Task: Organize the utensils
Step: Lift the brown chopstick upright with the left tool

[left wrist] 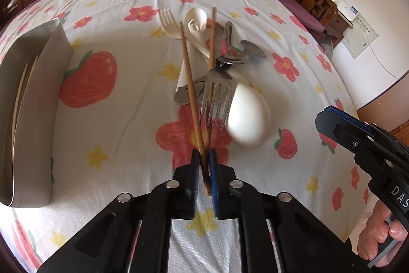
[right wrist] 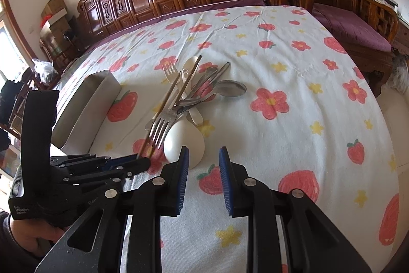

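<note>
At nine o'clock in the left wrist view a metal container [left wrist: 38,99] with smooth, rounded walls stands on the flowered tablecloth [left wrist: 122,124]; its near end is cut off by the frame and only thin pale sticks show inside, too faint to name. Toward the centre, at twelve o'clock, lies the utensil pile: a white plastic fork [left wrist: 167,22], white spoon [left wrist: 195,19], steel spoons [left wrist: 245,50] and a steel fork [left wrist: 217,94] overlapping, their handles hiding one another. A large white spoon [left wrist: 246,117], smooth and egg-shaped, lies at one o'clock from the left gripper [left wrist: 203,157]. That gripper is clenched on the near ends of two wooden chopsticks [left wrist: 189,76], which cross at the pads and run up over the pile, their far tips apart. At three o'clock the right gripper [right wrist: 203,157] hangs with jaws parted and nothing between them; bare cloth lies ahead of it. Open cloth separates container and pile.
</note>
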`<state>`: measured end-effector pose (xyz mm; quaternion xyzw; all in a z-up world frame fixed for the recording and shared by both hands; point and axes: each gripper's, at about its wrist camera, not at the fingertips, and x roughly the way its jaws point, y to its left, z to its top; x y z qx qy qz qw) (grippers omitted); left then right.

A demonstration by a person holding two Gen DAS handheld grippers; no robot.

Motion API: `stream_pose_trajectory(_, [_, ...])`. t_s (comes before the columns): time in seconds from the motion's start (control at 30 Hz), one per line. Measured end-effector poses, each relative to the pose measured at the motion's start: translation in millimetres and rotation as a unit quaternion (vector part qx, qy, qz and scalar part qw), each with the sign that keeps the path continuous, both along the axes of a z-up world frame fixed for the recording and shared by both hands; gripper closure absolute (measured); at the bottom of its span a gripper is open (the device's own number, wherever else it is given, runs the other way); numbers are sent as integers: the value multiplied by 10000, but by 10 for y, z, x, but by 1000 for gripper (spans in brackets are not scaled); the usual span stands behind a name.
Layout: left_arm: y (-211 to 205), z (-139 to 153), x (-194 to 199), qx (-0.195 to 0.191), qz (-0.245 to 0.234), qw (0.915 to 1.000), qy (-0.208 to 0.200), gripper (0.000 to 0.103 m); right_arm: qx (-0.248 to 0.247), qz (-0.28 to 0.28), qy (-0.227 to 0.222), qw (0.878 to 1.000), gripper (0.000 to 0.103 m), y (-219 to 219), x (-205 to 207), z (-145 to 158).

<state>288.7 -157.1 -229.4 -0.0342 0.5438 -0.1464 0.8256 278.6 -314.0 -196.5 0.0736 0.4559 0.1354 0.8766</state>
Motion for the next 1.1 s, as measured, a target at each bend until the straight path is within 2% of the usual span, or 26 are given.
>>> stream_pose_trajectory(0.17, [89,50,-61,-98,38,9999,-28,99,-25,29,21,10000,76,34,-9,-18])
stream_pose_trajectory(0.43, [278,281,-221,-131,-19,9990,-416,99,-75,11,47,10000,76,85,78,-74])
stream_pose_trajectory(0.73, [515,517,-396,82,-111,9958,-900,99,124,-243,123,9996,74,182,495,-146])
stream_pose_trajectory(0.93, [661,624,-503,36,-105,9946,-1036,99,91,-492,269,9984,73,227,797,-266])
stream_pose_trajectory(1.1, [748,640,-557,14,-94,9939,-1098,99,298,-588,356,9972,73,208,910,-308])
